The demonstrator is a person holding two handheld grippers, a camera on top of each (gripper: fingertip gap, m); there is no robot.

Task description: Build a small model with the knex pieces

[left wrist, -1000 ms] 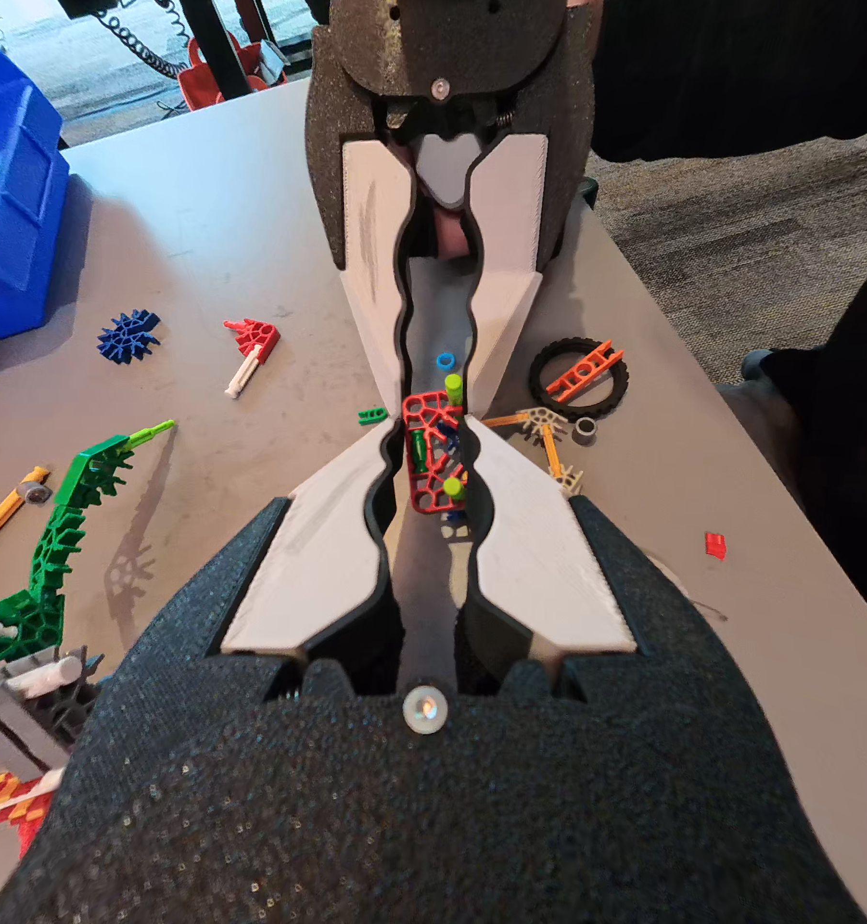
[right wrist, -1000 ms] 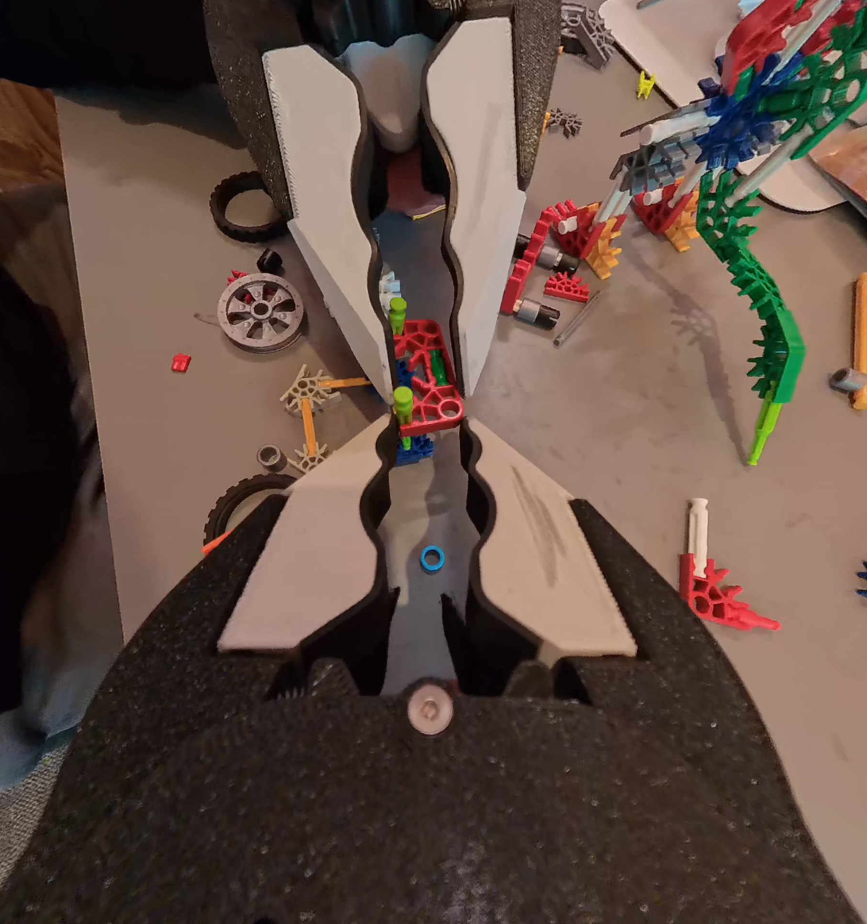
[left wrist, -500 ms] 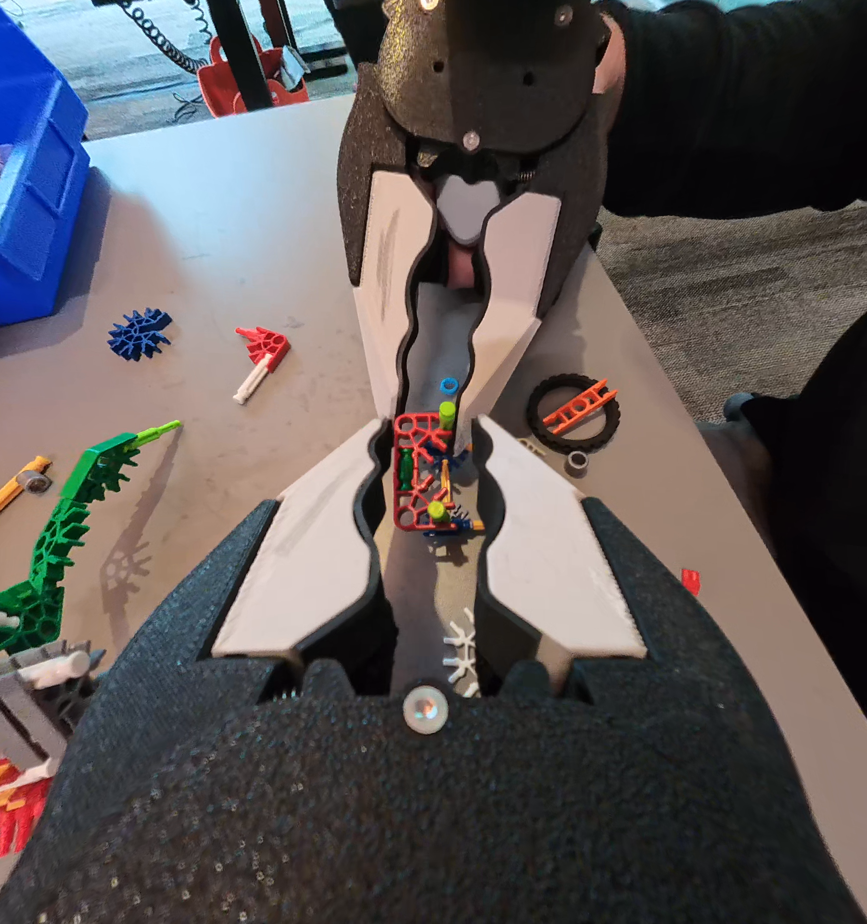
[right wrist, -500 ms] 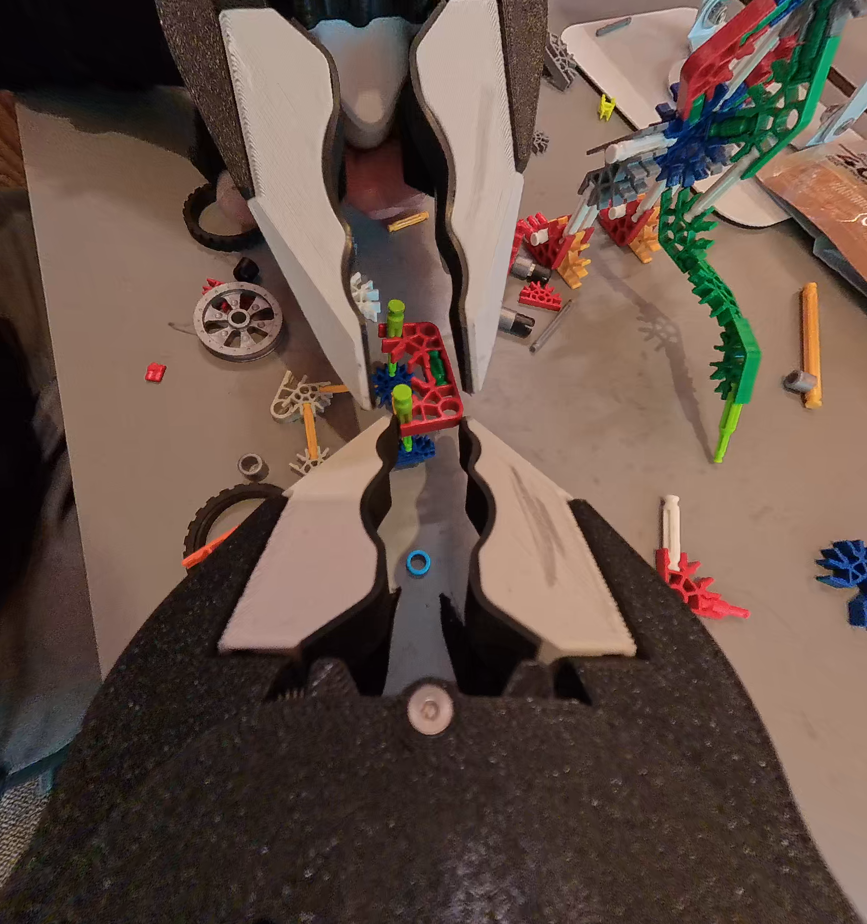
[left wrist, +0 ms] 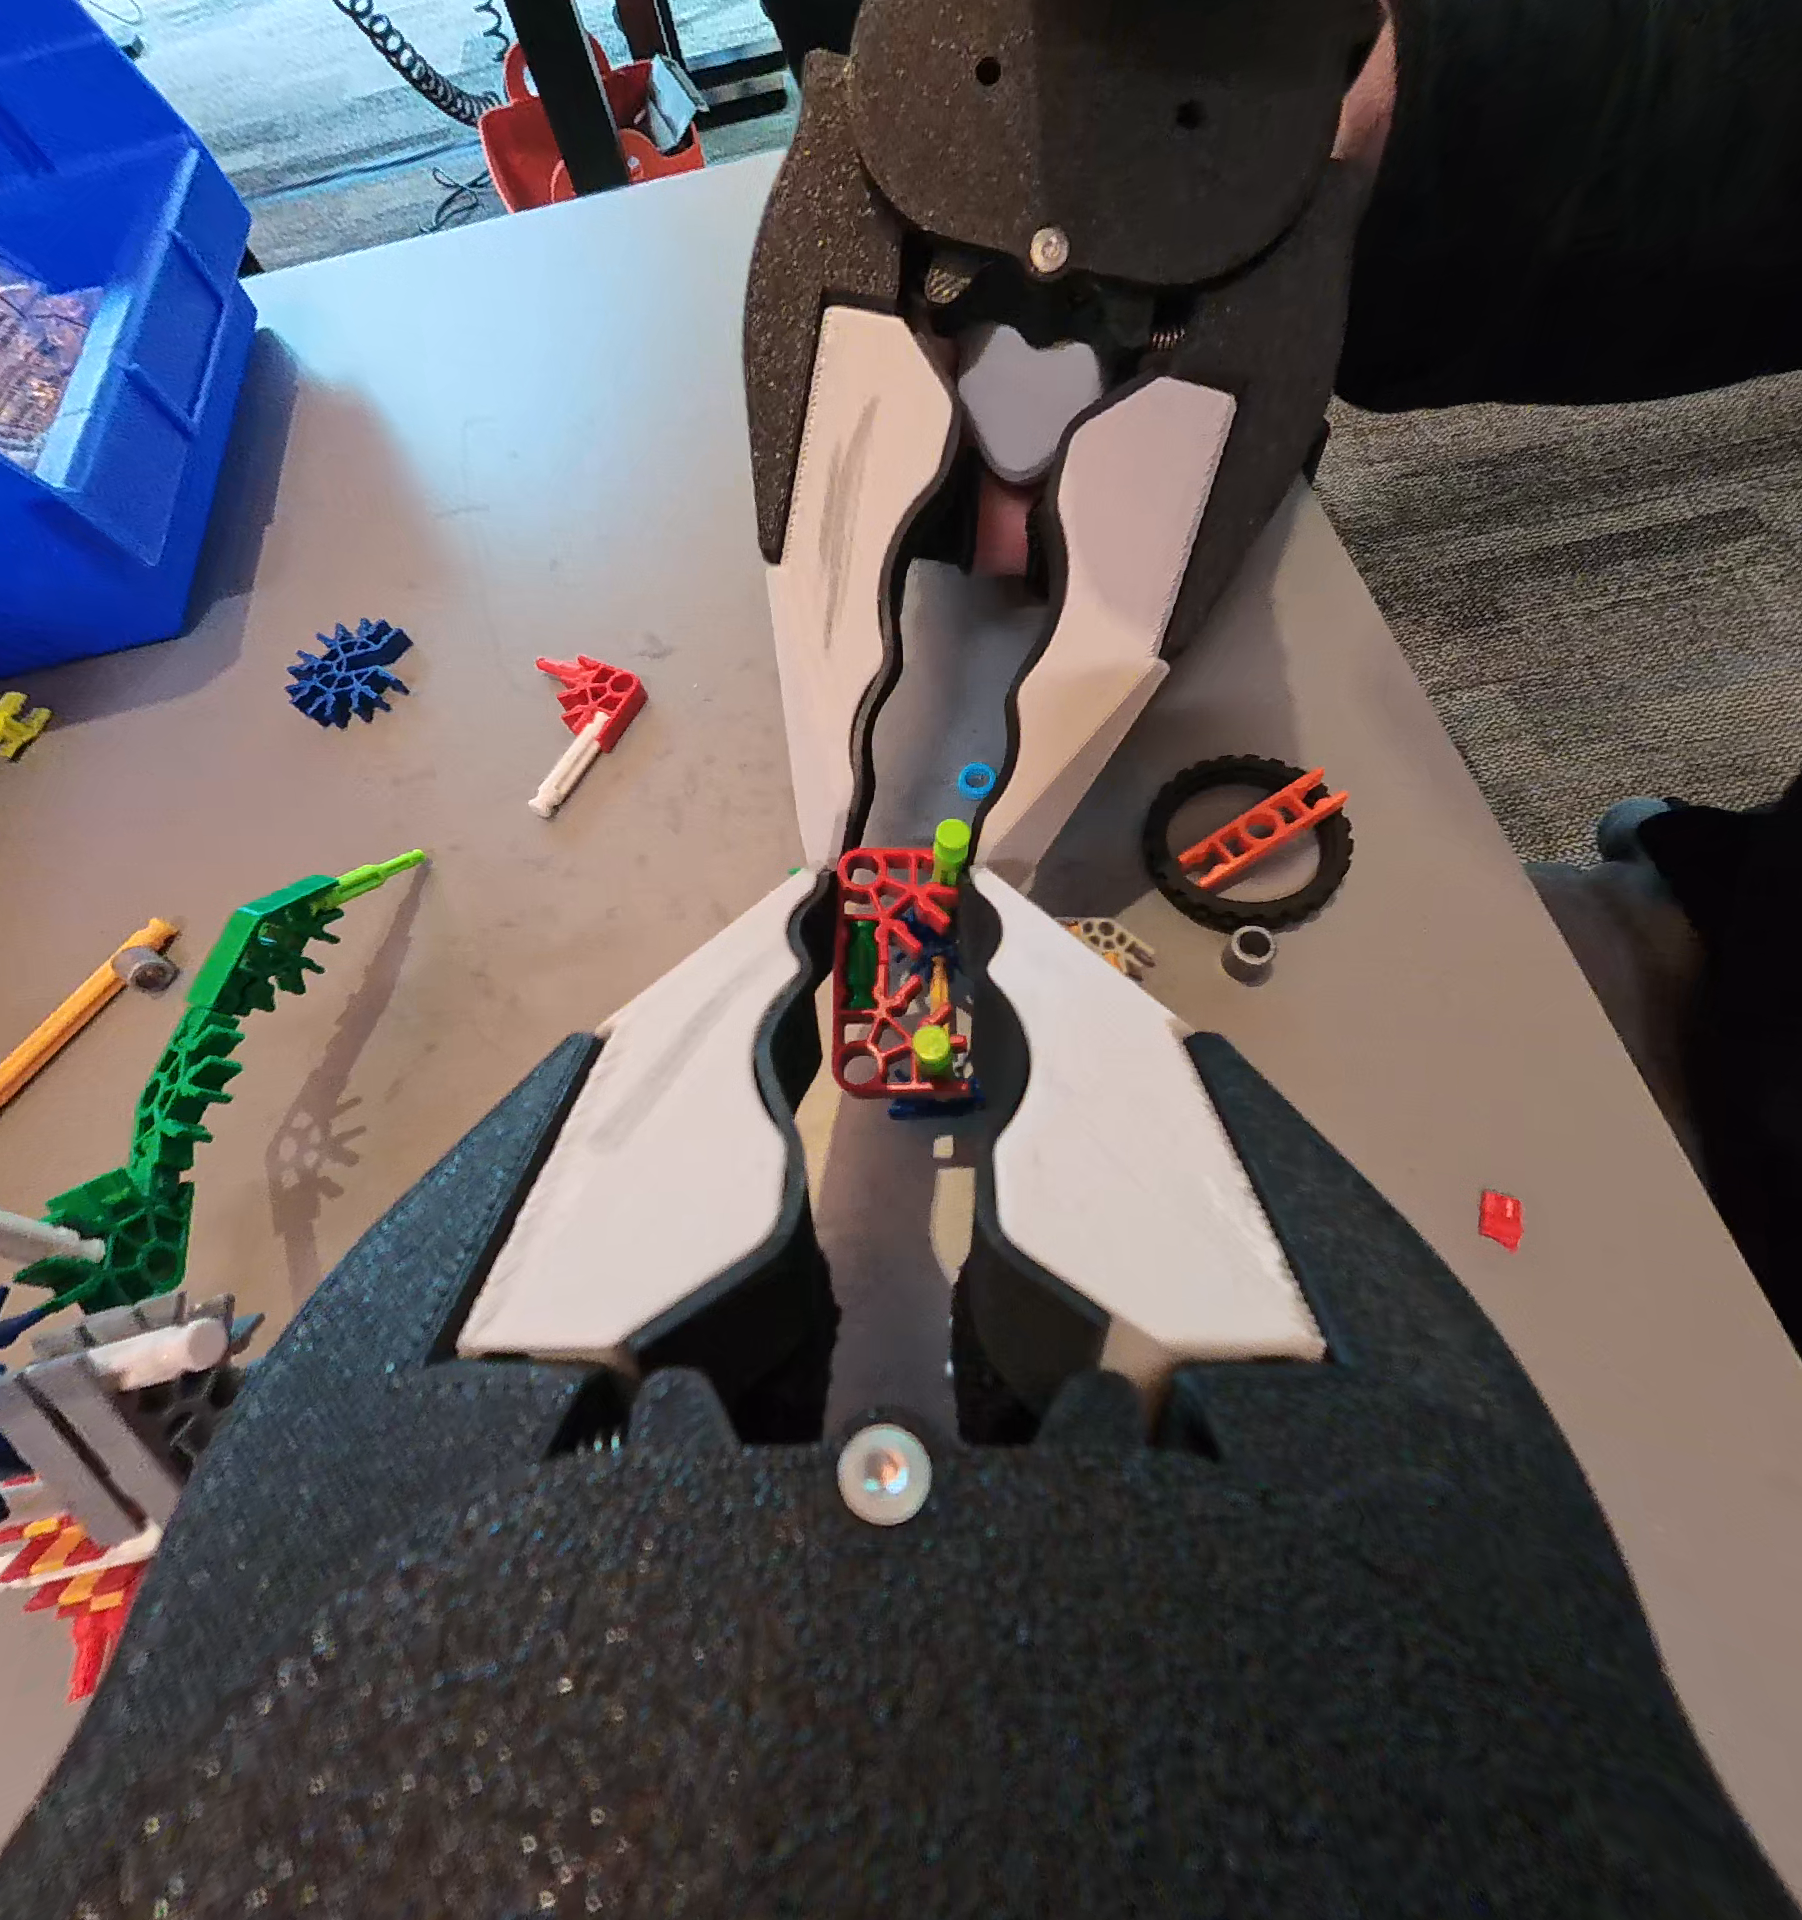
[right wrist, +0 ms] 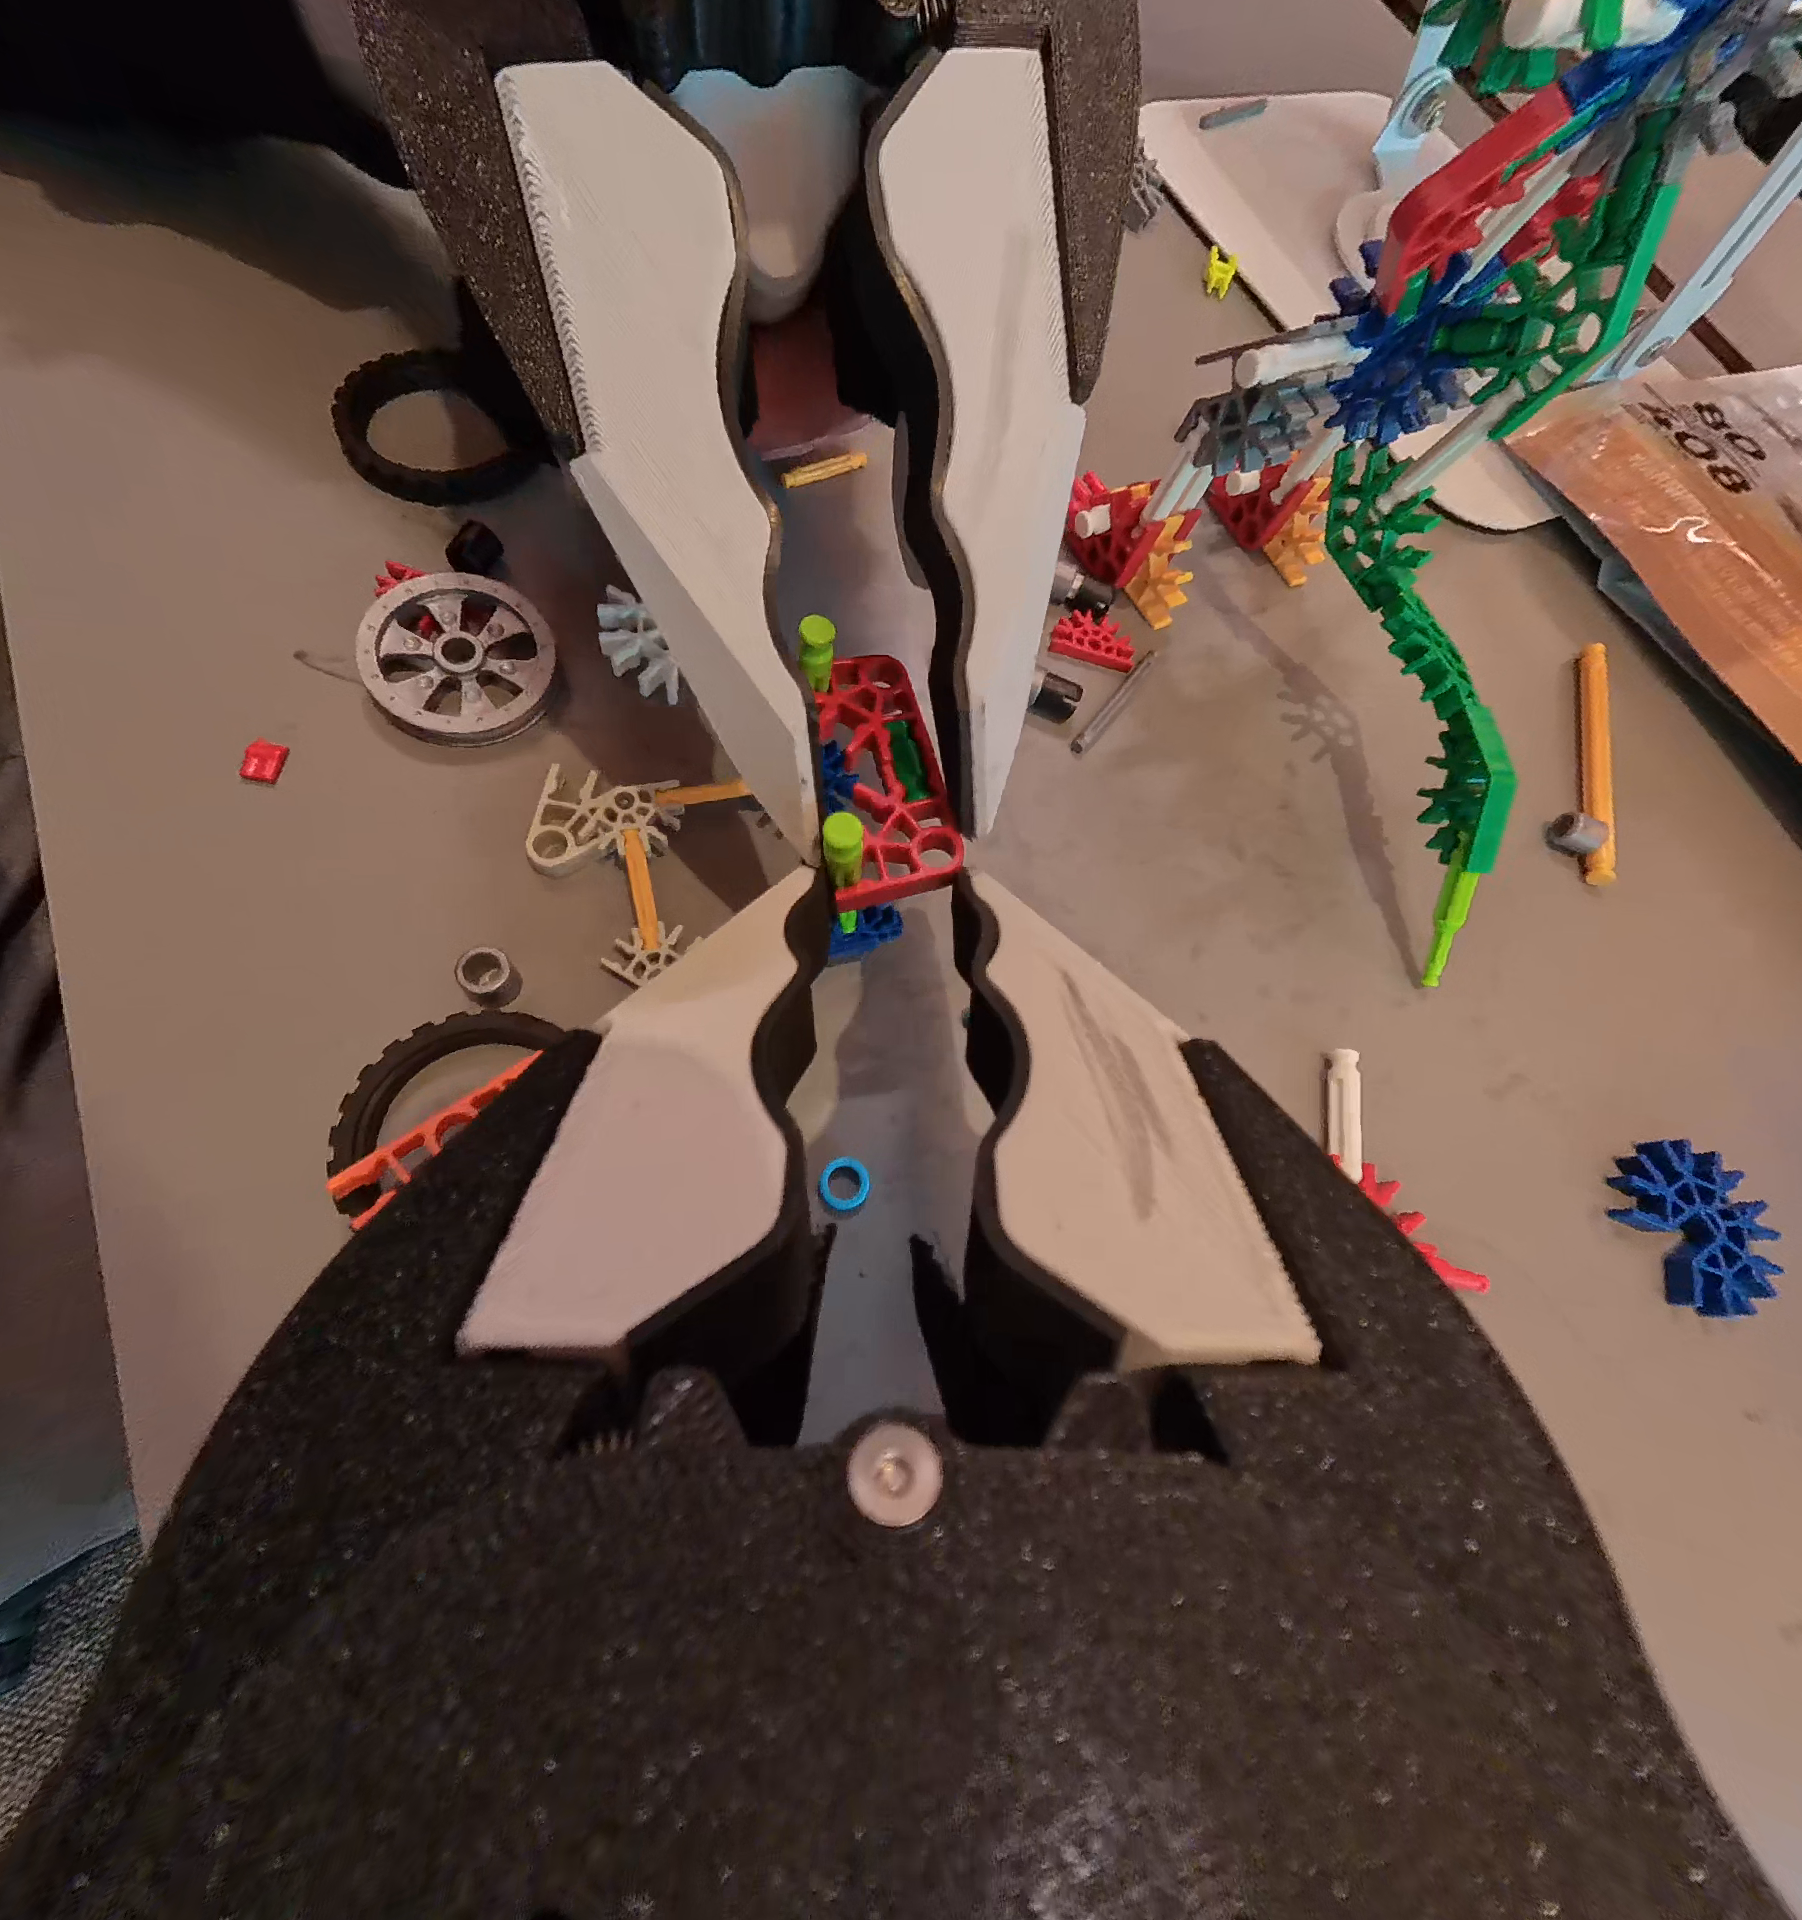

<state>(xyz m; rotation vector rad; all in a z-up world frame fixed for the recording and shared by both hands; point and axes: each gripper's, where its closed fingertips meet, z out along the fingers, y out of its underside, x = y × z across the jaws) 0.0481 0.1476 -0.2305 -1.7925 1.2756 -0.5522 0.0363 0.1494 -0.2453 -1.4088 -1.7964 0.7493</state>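
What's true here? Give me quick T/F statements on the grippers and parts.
1. The red panel assembly sits between the fingers of both the left gripper and the right gripper. True.
2. The right gripper is open and empty. False: it is shut on the assembly's near end.
3. Two lime rods stick out of the assembly. True.
4. The grey spoked wheel sits inside a black tyre. False: it lies bare on the table.
5. A blue ring lies on the table. True.
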